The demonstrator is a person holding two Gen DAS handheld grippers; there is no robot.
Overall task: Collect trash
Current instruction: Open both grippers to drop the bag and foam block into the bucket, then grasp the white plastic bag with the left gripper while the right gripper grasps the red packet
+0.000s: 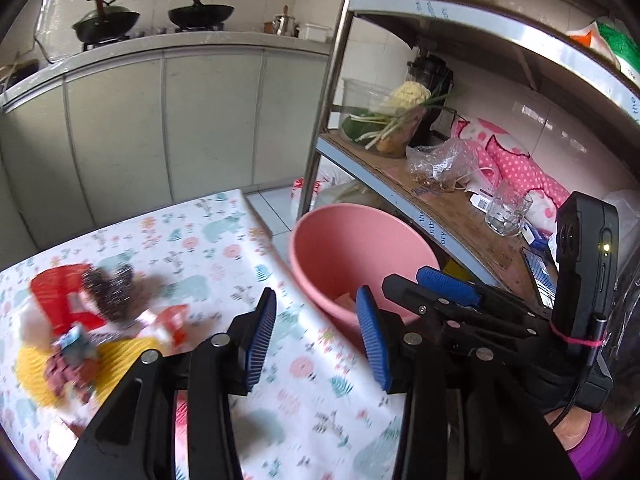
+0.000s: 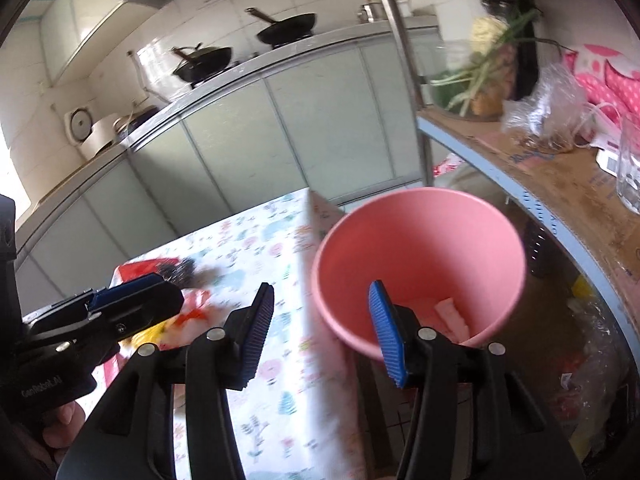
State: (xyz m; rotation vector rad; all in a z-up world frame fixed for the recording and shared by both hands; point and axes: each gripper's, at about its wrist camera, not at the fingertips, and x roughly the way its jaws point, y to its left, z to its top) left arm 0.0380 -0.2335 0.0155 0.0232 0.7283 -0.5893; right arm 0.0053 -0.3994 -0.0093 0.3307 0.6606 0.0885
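A pink bin (image 1: pixel 360 240) stands beside the table's right edge; it also shows in the right wrist view (image 2: pixel 420 248) with pale scraps (image 2: pixel 452 312) at its bottom. A blurred heap of trash lies on the table at the left: a red wrapper (image 1: pixel 60 292), a dark scrubber-like clump (image 1: pixel 110 286), a yellow piece (image 1: pixel 120 360). My left gripper (image 1: pixel 316 340) is open and empty over the table edge. My right gripper (image 2: pixel 320 330) is open and empty above the bin's near rim; it shows in the left wrist view (image 1: pixel 444 286).
The table has a floral cloth (image 1: pixel 312 400). A metal shelf rack (image 1: pixel 460 216) at the right holds a glass (image 1: pixel 506 210), vegetables and plastic bags. A kitchen counter with woks (image 1: pixel 200 14) runs along the back.
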